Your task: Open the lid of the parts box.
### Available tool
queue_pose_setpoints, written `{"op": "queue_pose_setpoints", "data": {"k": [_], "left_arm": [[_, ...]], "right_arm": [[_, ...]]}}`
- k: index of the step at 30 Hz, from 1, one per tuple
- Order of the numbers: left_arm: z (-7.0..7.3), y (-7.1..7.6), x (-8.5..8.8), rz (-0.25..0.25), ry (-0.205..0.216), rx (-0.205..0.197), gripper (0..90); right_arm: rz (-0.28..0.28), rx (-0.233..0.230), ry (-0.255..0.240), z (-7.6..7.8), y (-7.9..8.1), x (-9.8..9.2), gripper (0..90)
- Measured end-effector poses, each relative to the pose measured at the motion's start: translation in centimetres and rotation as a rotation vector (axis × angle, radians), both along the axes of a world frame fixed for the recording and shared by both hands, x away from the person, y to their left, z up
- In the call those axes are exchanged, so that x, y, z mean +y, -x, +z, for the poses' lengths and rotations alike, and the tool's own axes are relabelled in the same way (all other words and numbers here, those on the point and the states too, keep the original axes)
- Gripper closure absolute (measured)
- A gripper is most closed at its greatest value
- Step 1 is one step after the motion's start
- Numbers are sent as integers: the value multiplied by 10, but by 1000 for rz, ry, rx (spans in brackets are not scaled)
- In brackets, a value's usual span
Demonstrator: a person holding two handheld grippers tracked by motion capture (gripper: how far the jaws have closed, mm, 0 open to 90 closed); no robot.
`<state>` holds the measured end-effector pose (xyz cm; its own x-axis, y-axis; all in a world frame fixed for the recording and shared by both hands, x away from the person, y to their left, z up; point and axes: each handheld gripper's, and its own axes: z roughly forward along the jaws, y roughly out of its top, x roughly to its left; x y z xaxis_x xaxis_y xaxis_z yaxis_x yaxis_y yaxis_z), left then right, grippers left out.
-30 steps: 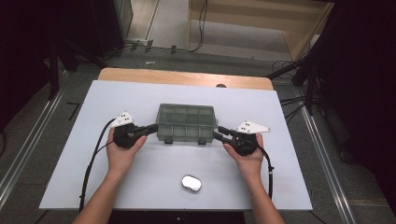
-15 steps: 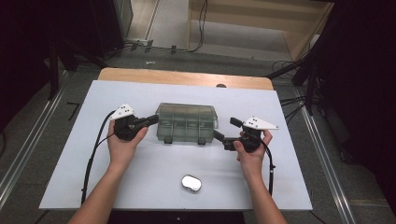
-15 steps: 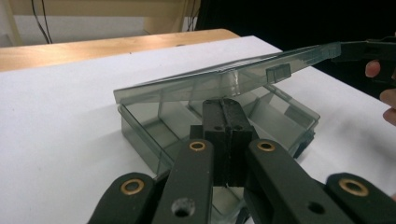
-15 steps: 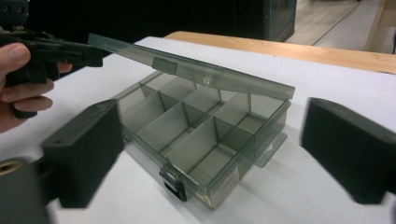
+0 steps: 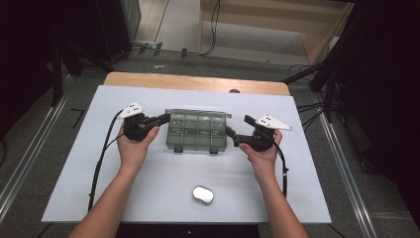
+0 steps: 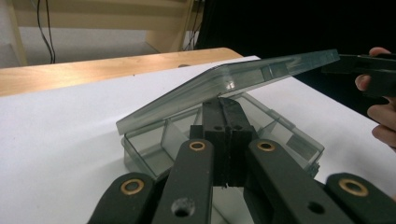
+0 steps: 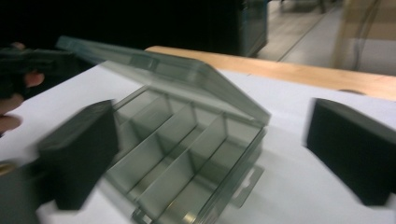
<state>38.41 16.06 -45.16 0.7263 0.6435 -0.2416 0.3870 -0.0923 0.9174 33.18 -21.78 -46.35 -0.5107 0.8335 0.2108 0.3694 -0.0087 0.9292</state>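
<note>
Clear smoky-grey compartment box (image 5: 198, 133) sits mid white worktop (image 5: 74, 168), dividers inside, lid (image 6: 243, 77) tilted half open. Left tongs (image 5: 163, 118) closed tight at the lid's left edge, under it. Right tongs (image 5: 231, 135) just opened wide, nothing gripped, just beside the box's right end.

**Clear plastic, matt rubber, bare wood**

The box (image 5: 198, 134) is smoky, see-through plastic, smooth and glossy; its lid (image 6: 243, 77) catches light along the edge, and the dividers (image 7: 184, 140) inside are the same clear plastic. The left gripper (image 6: 223, 116) has matt black jaws that look like hard plastic, with brass-coloured metal rings at the pivots. The right gripper (image 7: 219, 154) carries dull black pads, rubbery or foam-like in look. The table (image 5: 148, 198) is covered with a smooth, matt white sheet; beyond it a strip of pale varnished wood (image 5: 198, 82) shows. A small object (image 5: 202, 194) has a shiny metallic finish.
</note>
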Motion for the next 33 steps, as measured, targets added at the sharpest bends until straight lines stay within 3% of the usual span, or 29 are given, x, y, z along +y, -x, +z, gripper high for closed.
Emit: {"op": "queue_pose_setpoints", "data": {"k": [5,8,11,14,18,25,33], "left_arm": [[3,-6,-3,12,21,-3,893],[5,-9,-6,17,24,-10,894],[8,-12,-9,19,20,-19,893],[10,-14,-11,29,40,-24,893],[10,-18,-13,42,43,-33,893],[11,-25,-13,64,54,-35,893],[9,-29,-10,47,63,-55,892]], "right_arm": [[-76,-19,24,1,-6,4,343],[-63,-25,40,1,-10,8,466],[-89,-10,39,1,-14,12,508],[-109,-28,34,1,-16,15,589],[-129,-41,31,1,-21,18,641],[-132,-24,9,3,-32,21,688],[-168,-57,12,6,-38,25,773]]}}
